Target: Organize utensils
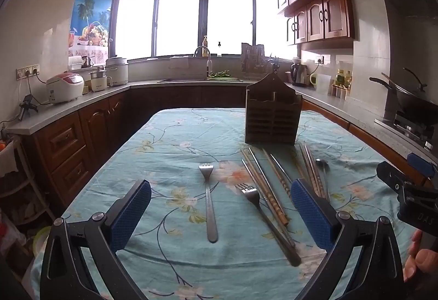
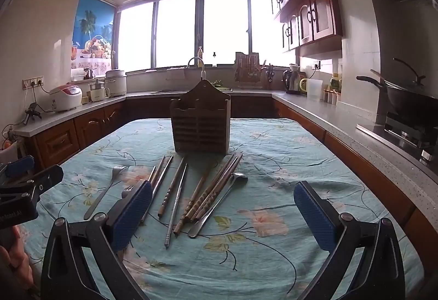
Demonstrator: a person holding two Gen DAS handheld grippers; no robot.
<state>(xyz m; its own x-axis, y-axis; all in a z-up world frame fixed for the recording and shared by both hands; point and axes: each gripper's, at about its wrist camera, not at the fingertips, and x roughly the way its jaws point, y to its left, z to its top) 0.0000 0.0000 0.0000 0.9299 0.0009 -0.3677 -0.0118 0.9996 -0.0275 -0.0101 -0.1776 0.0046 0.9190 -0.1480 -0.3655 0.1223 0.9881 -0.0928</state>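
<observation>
My left gripper [image 1: 220,207]: jaws spread wide with nothing between the pads, hovering low over the near end of the floral tablecloth [image 1: 164,259] and tilted a little downward.

My right gripper [image 2: 223,211]: also fully apart and empty, at the same tilt, beside the left one.

Nearest utensil, left side: a steel fork [image 1: 209,198] lies right in the gap of my left jaws, handle toward me and tines away, so its long axis runs along my line of approach.

Second fork [image 1: 262,218]: just right of the first, angled slightly, its handle lying against the chopsticks.

Middle ground: a loose fan of wooden and metal chopsticks [image 2: 191,190], all pointing roughly away from me toward the holder.

Spoon [image 2: 219,204]: at the right edge of that fan, bowl away from me and handle near — closer to my right gripper's centre than anything else.

Far end: the slotted wooden utensil holder [image 2: 201,122] stands upright beyond the tips of the chopsticks and looks empty as far as I can tell.

Judgement: the lone fork belongs to my left hand — I would need to turn the jaws across its shaft — and the spoon side to my right.
</observation>
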